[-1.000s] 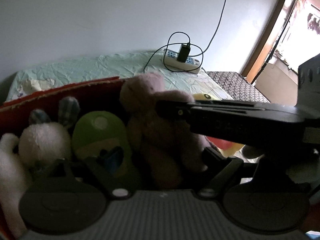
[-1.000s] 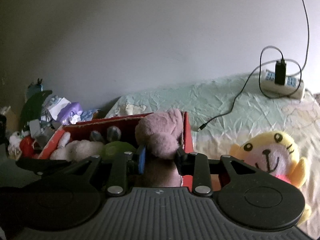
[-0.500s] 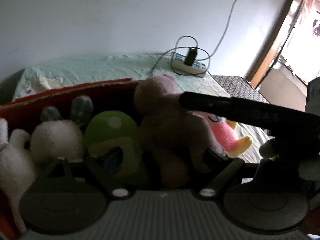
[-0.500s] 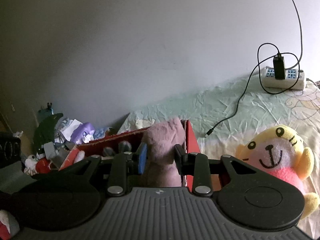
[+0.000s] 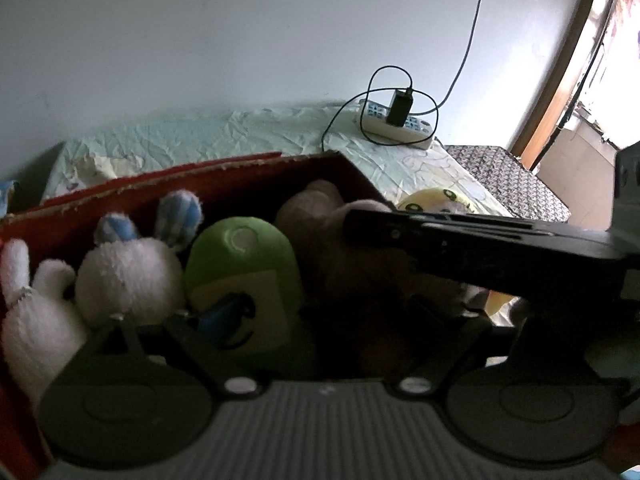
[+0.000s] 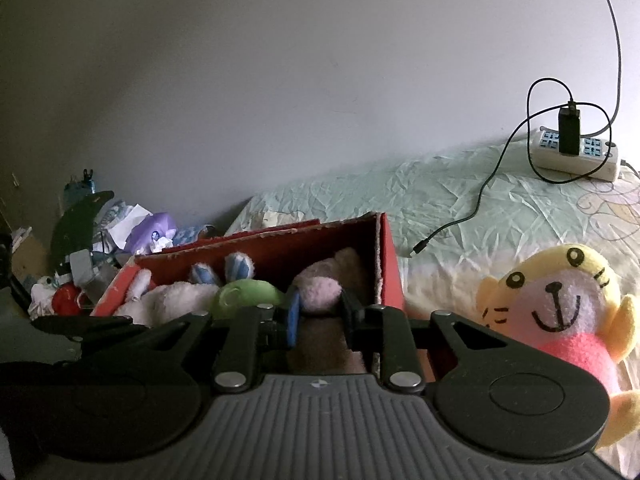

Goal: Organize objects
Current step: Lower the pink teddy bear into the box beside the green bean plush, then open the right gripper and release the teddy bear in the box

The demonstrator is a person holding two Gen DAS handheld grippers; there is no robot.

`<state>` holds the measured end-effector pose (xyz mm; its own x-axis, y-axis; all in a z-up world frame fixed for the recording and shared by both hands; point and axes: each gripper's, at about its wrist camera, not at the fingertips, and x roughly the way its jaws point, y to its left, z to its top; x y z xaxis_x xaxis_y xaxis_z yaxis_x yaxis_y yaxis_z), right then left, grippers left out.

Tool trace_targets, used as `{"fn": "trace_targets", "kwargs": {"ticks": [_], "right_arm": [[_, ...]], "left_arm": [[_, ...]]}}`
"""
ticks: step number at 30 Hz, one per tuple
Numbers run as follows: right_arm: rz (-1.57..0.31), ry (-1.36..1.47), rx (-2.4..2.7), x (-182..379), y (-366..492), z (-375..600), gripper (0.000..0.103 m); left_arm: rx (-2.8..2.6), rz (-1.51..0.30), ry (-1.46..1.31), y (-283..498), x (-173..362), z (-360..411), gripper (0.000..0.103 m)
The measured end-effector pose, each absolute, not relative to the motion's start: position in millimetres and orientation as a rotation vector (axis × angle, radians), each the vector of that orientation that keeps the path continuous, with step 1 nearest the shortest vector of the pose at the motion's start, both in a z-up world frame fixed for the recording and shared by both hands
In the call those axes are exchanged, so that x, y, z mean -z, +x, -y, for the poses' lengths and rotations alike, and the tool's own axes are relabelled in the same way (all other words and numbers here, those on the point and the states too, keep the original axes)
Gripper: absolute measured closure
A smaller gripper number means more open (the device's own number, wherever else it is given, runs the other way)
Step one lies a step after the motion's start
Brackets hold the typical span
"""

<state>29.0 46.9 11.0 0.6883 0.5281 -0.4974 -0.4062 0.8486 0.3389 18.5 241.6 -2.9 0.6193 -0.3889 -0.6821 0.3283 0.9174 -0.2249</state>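
Lowered now, the right gripper (image 6: 318,318) has the pink plush (image 6: 322,294) clamped between its fingers, down inside the red box (image 6: 388,264) beside the green plush (image 6: 244,298) and white bunny (image 6: 168,304). Left gripper (image 5: 320,320) looks spread wide (hard to tell in the dark). Yellow plush (image 6: 560,304) lies outside on the bed (image 6: 440,192).

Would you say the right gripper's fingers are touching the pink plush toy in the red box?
Touching. The right wrist view shows the right gripper with both fingers pressed against the pink plush toy, no gap on either side, inside the red box.
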Motion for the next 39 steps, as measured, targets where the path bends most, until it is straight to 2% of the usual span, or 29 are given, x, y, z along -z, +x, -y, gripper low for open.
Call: {"fn": "trace_targets", "kwargs": {"ticks": [22,23,24,26,39], "right_arm": [[-0.644,0.259,-0.520,-7,9,-35,0.082],[-0.640,0.253,-0.519,-7,9,-35,0.082],[-0.637,0.251,-0.519,-7,8,-35,0.082],[-0.635,0.261,-0.523,-6,8,-33,0.082],[-0.612,0.287,-0.540,-2,5,-27,0.083]], "left_arm": [[0.363,-0.820,-0.001,23,6,-230,0.008],[0.361,-0.821,0.000,23,6,-230,0.008],[0.358,-0.823,0.001,23,7,-230,0.003],[0.341,-0.841,0.002,25,9,-229,0.002],[0.291,-0.880,0.007,28,11,-226,0.002]]}}
